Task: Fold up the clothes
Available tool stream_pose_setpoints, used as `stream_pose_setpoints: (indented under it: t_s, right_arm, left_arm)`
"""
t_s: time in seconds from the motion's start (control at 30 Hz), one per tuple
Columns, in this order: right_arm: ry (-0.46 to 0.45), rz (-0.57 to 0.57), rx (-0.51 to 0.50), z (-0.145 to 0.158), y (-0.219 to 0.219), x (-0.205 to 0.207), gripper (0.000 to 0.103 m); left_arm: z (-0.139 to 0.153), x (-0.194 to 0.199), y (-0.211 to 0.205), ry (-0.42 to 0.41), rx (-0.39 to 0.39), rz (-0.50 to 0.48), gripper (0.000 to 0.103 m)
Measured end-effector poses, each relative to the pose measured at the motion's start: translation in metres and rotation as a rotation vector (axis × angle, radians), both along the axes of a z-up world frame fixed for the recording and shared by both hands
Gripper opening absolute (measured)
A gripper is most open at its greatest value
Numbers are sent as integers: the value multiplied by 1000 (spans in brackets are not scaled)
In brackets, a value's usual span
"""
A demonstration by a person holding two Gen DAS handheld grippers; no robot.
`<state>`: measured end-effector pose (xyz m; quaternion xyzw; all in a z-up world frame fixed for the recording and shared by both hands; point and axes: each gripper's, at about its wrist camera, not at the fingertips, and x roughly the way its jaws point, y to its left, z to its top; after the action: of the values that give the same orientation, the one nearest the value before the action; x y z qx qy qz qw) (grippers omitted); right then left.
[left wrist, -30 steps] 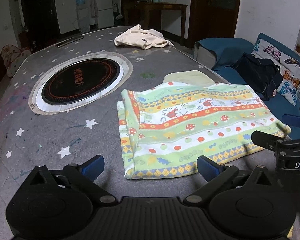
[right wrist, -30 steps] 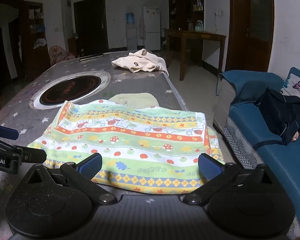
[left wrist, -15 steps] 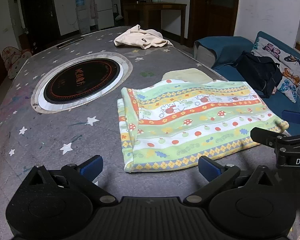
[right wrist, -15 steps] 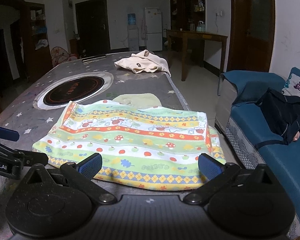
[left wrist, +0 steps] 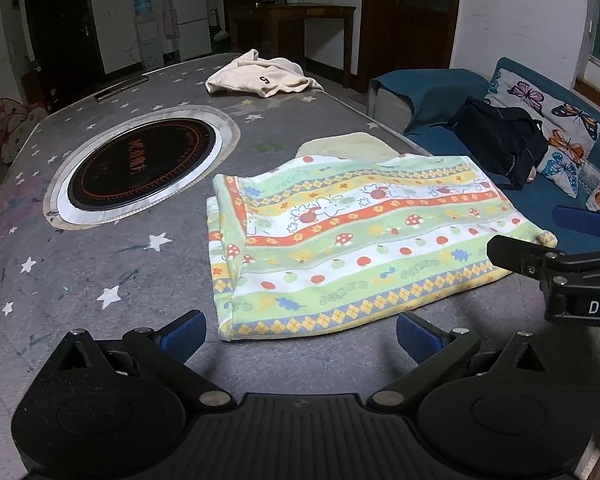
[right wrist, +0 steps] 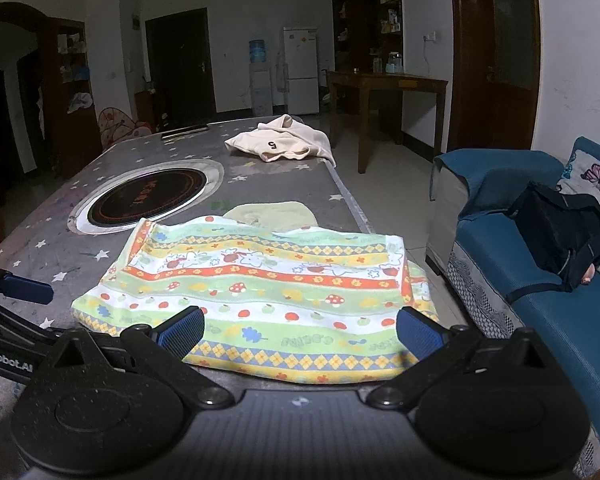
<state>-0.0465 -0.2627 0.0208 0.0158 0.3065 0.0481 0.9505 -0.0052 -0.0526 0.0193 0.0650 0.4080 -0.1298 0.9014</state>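
since a second ago both grippers have drawn back a little from the cloth, so its near hem sits clear of the left gripper (left wrist: 300, 330), and the right gripper's view has tipped up. the striped green, yellow and orange printed cotton cloth (left wrist: 352, 240) lies doubled over and flat on the grey star-patterned table (left wrist: 100, 264), at about 1 o'clock from the left gripper, its fold edge at 11 o'clock. the right gripper (right wrist: 300, 330) hangs over the hem – both stand wide, holding nothing. the cloth looks light, soft and limp; i'd pinch it at the near corners. a crumpled cream garment (left wrist: 260, 76) lies far off at 12 o'clock.
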Motion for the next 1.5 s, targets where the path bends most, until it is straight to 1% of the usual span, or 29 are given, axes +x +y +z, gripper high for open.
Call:
stream_pose_setpoints:
  t_s: [0.27,0.47,0.83,1.07,1.5]
  right_arm:
    - [14,24,-14,-3,2,1,103]
    - [28,47,-23,-2,3,-1,103]
    - [70,71,-42,-7,6,-3,103]
    - [80,89,-39,-6,10,-4,103]
    - [76,148,-57,-2,32,-9,103]
  left_arm:
    - [4,-3,7,-8,-4,32,103]
    - [7,-7,15,-17,-21,54,103]
    - [9,-13,18,-24,-36,57,103]
    - [9,-19,20,-19,-42,65,103]
    - [9,-35,34,-24,-44,98,103]
